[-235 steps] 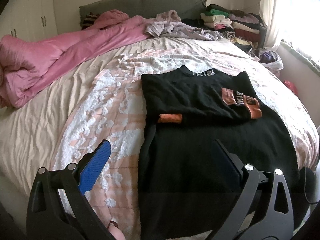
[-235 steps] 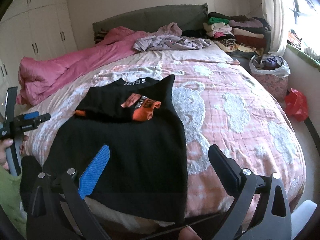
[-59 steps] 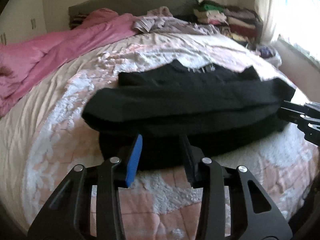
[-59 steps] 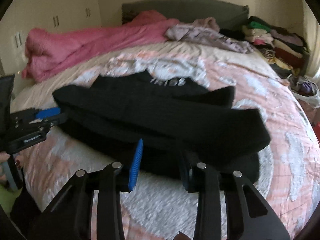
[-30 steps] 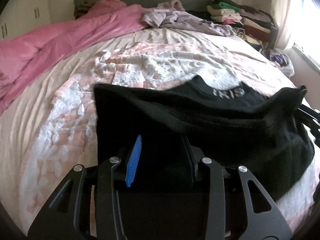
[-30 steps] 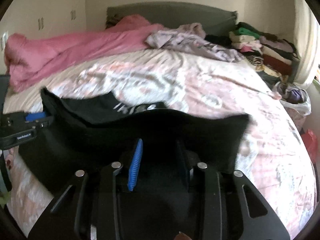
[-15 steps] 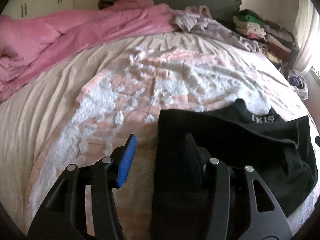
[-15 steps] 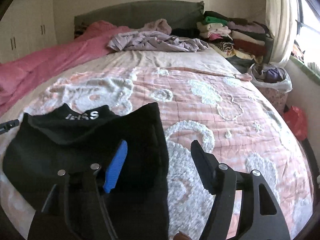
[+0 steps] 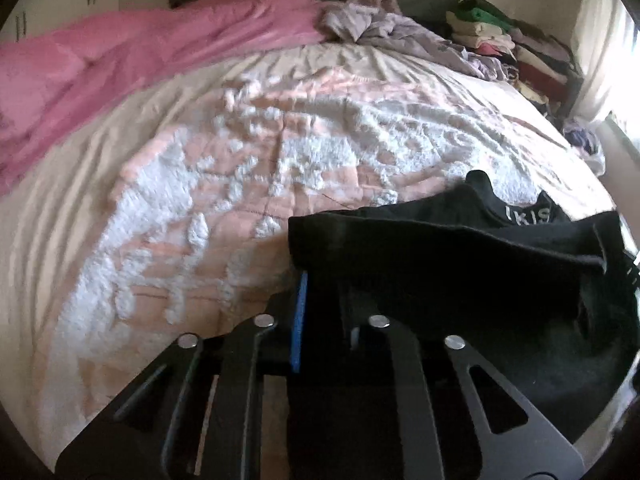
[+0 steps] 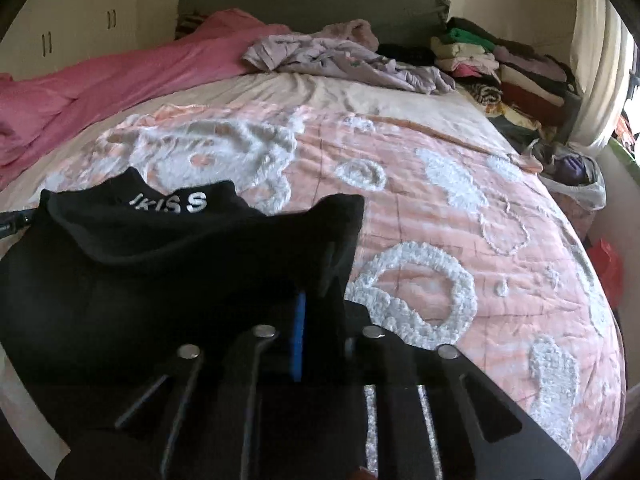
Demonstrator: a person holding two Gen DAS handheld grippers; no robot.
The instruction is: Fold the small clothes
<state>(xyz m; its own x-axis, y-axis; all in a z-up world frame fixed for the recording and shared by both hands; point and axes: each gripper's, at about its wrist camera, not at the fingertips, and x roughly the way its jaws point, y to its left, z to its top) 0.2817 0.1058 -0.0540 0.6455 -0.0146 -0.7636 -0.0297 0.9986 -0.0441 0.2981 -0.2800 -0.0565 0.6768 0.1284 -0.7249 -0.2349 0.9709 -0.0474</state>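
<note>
A black top [image 9: 460, 256] with white "IKISS" lettering at its collar lies folded in half on the pink and white bedspread [image 9: 248, 168]. It also shows in the right wrist view [image 10: 160, 264]. My left gripper [image 9: 320, 304] is shut on the top's left folded edge. My right gripper [image 10: 320, 312] is shut on its right folded edge. The cloth hides most of both pairs of fingers; only the blue pads show.
A pink duvet [image 10: 120, 76] lies along the bed's far left. A lilac garment [image 10: 340, 60] is heaped by the headboard. Stacks of folded clothes [image 10: 508, 68] stand at the far right. A white bag [image 10: 576, 176] and a red bag [image 10: 608, 268] sit beside the bed.
The bottom half of the top was lifted and laid over its upper half. Half a second ago both grippers were open; now both have shut on the folded top's side edges.
</note>
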